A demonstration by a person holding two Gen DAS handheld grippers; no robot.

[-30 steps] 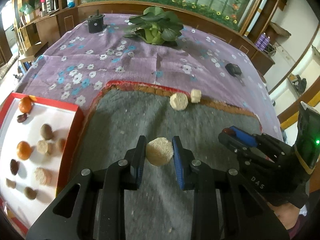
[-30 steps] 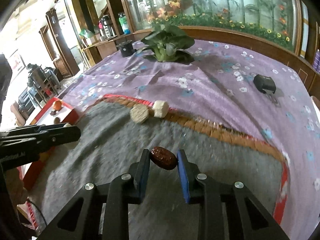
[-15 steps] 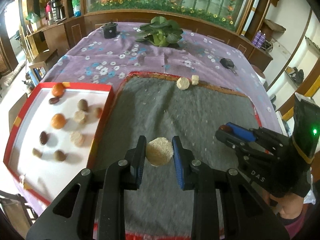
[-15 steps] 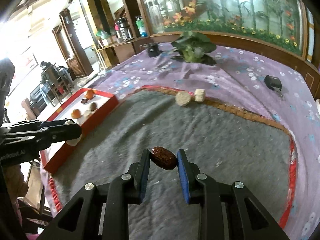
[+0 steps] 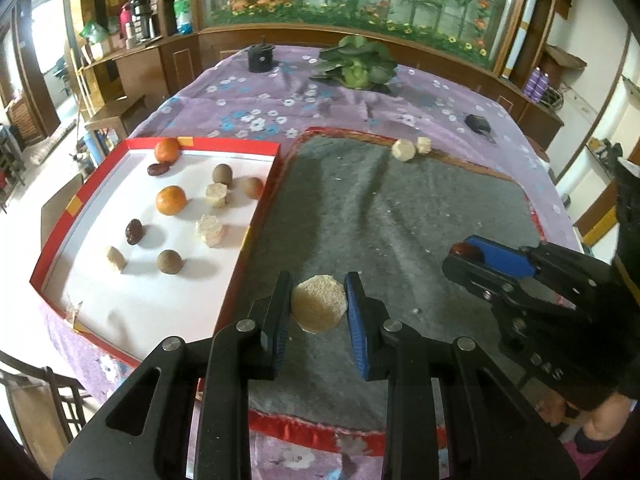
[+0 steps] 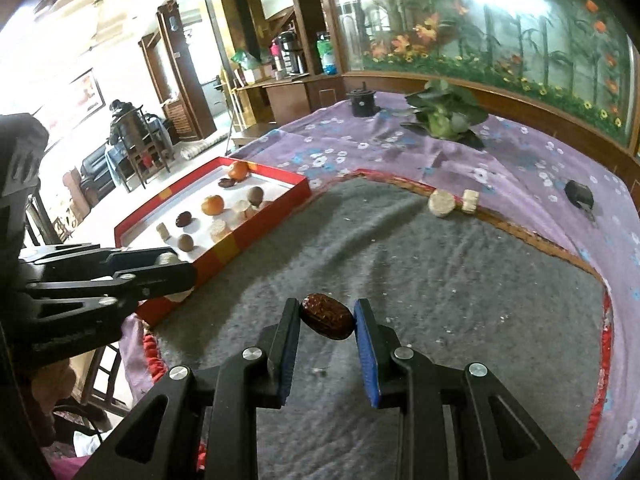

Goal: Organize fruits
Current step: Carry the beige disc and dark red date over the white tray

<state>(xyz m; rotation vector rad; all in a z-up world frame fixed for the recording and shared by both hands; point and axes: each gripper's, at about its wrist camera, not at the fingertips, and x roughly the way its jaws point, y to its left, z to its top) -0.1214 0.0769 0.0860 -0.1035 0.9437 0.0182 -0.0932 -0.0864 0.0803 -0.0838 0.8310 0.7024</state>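
A big table under a purple flowered cloth [image 5: 248,116] carries a grey mat [image 5: 400,216] with a red edge. On the left side of the mat stands a red tray [image 5: 60,248] with a white floor; inside it lie two oranges [image 5: 171,200], brown round fruits, dark dates and some pale cut pieces, all apart from each other. At the far end of the cloth are a leafy green plant [image 5: 356,64] and a black pot [image 5: 260,58], and a small black object [image 5: 478,122] lies to the right. Two more pale pieces [image 5: 404,149] rest at the far edge of the mat, touching. Nothing stands between the grippers and the tray.

The left gripper [image 5: 318,308] is closed on a pale round slice [image 5: 319,309], pressed on both sides, above the mat just beside the tray. The right gripper [image 6: 326,316] pinches a dark red date [image 6: 327,316] between its pads, above the middle of the mat.
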